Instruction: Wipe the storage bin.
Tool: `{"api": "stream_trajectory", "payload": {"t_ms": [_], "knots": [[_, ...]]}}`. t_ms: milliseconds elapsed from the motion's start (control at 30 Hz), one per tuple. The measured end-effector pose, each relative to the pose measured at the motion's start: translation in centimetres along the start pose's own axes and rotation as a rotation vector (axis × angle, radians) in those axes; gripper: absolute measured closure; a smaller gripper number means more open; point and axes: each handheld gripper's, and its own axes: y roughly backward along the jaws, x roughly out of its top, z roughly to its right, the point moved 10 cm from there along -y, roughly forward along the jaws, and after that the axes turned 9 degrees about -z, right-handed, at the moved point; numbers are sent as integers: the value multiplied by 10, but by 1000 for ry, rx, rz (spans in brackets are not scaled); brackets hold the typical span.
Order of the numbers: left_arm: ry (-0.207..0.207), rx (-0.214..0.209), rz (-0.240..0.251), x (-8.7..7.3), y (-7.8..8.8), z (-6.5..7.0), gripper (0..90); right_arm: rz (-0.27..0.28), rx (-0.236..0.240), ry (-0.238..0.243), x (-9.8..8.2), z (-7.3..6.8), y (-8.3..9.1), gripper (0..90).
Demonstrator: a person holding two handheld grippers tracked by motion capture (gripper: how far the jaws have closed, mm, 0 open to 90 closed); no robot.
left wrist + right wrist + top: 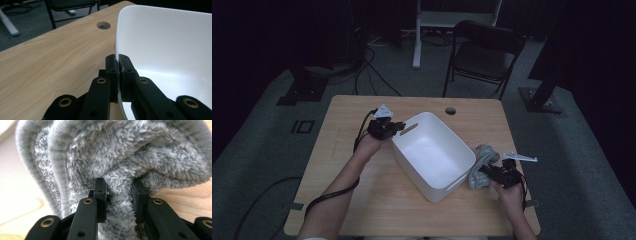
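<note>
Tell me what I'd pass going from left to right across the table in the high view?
Left gripper clamped on the bin's rim → white bin → grey fluffy towel → right gripper pinching that towel, all on the wooden table.

Dim room, grey carpet floor, black folding chair beyond the light wooden table, white desk frame, trailing floor cables.
</note>
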Motion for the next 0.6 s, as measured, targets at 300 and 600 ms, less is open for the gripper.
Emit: {"api": "stream_trajectory", "payload": {"t_ms": [300, 600], "knots": [[56, 61, 14, -19, 22, -4, 870, -2, -1, 2, 1, -1, -1, 717], [88, 95, 39, -37, 42, -5, 854, -6, 3, 11, 2, -5, -3, 717]]}}
